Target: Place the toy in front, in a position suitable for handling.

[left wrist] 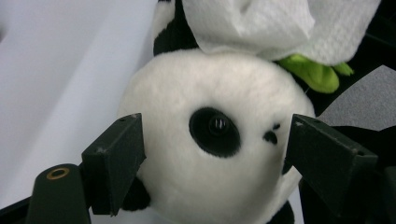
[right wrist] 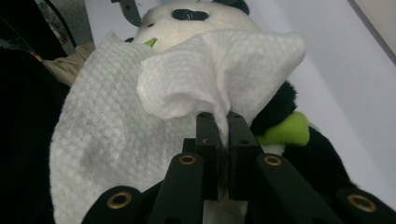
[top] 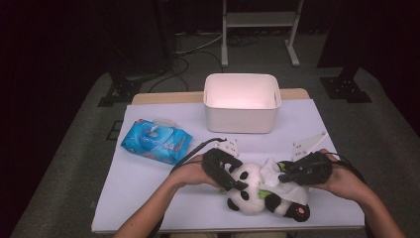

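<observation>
- The panda plush [top: 252,191] lies on its back at the near edge of the counter [top: 148,183], around 6 o'clock from the white bin, head toward the left claw.
- A white wipe [right wrist: 154,93] is draped over the panda's belly, partly covering a green patch [right wrist: 285,130] on the toy.
- The right claw [right wrist: 223,126] is clenched on a fold of that wipe, its two black pads pinching the cloth tight, and it comes in from the toy's 3 o'clock side in the high view.
- The left claw [left wrist: 212,154] straddles the panda's head from 9 o'clock, one pad at each cheek; the pads look to rest against the fur, so it seems to grip the head, though the plush makes the contact hard to judge.
- Both hands sit close together, one at each end of the toy.
- A blue pack of wet wipes [top: 156,140] lies flat at about 10 o'clock from the panda, well apart from it.
- The white bin [top: 242,116] stands at 12 o'clock, toward the far edge of the counter.
</observation>
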`<state>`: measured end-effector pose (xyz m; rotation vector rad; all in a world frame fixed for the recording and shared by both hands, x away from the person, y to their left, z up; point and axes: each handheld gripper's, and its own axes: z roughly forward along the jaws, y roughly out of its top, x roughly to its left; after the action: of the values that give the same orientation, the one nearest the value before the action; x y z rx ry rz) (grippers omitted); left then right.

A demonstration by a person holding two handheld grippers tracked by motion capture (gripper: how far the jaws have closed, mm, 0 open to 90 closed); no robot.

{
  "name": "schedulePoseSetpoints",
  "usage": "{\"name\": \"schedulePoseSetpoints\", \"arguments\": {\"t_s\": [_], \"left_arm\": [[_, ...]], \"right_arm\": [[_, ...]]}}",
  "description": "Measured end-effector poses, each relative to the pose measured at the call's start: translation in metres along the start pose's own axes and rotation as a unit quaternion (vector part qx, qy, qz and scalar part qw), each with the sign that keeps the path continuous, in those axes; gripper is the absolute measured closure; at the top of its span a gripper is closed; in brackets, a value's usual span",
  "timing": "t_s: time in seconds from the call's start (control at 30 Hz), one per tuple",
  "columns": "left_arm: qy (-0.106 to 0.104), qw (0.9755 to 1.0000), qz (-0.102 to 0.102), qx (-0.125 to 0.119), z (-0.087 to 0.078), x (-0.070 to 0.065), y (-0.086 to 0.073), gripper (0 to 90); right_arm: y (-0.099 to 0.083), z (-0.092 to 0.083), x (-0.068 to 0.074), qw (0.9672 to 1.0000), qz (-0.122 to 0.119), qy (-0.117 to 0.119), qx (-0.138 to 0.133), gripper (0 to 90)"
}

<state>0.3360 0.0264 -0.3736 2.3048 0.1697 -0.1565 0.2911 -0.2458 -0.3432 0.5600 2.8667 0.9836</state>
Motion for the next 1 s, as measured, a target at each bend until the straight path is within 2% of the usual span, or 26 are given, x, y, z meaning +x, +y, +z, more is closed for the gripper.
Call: {"name": "schedulePoseSetpoints", "arguments": {"t_s": [0.1,0.3,0.4,0.5,0.57,0.6,0.7,0.8,0.9,0.93,1.0], "left_arm": [[-0.004,1.0000,0.001,-0.003,0.002,-0.001,0.002,18.8],[-0.013,0.9999,0.007,0.007,0.007,-0.005,0.002,19.2],[-0.006,0.9998,0.011,0.014,0.010,-0.006,0.002,19.1],[-0.005,0.9999,0.008,0.010,0.010,-0.005,0.000,19.1],[-0.012,0.9999,0.008,0.001,0.010,-0.006,0.000,19.2],[-0.010,0.9998,0.015,0.005,0.010,-0.007,0.001,19.3],[-0.004,0.9997,0.022,0.012,0.010,-0.011,0.003,19.1],[-0.001,0.9996,0.024,0.012,0.005,-0.010,0.002,18.2],[0.005,0.9997,0.025,0.006,-0.002,-0.007,0.003,17.8],[0.008,0.9998,0.018,0.002,-0.004,-0.006,0.004,16.6],[0.006,0.9998,0.017,-0.001,-0.007,-0.005,0.006,16.1]], "right_arm": [[-0.003,0.001,0.005,1.0000,-0.002,0.002,0.000,84.8],[-0.004,-0.001,0.011,0.9999,-0.013,0.001,0.003,84.6],[0.002,-0.003,0.010,0.9998,-0.018,-0.009,0.001,84.6],[0.010,-0.002,0.007,0.9997,-0.020,-0.011,0.000,84.7],[0.015,-0.002,0.006,0.9997,-0.019,-0.005,-0.015,84.7],[0.019,0.000,0.006,0.9995,-0.022,-0.001,-0.021,84.7],[0.032,0.015,0.010,0.9990,-0.043,0.000,0.010,84.6],[0.035,0.031,0.018,0.9970,-0.062,-0.004,0.046,84.8],[0.032,0.032,0.021,0.9971,-0.063,-0.002,0.042,84.9],[0.030,0.031,0.022,0.9973,-0.061,0.001,0.040,84.9],[0.026,0.030,0.024,0.9976,-0.059,0.007,0.035,85.0]]}}
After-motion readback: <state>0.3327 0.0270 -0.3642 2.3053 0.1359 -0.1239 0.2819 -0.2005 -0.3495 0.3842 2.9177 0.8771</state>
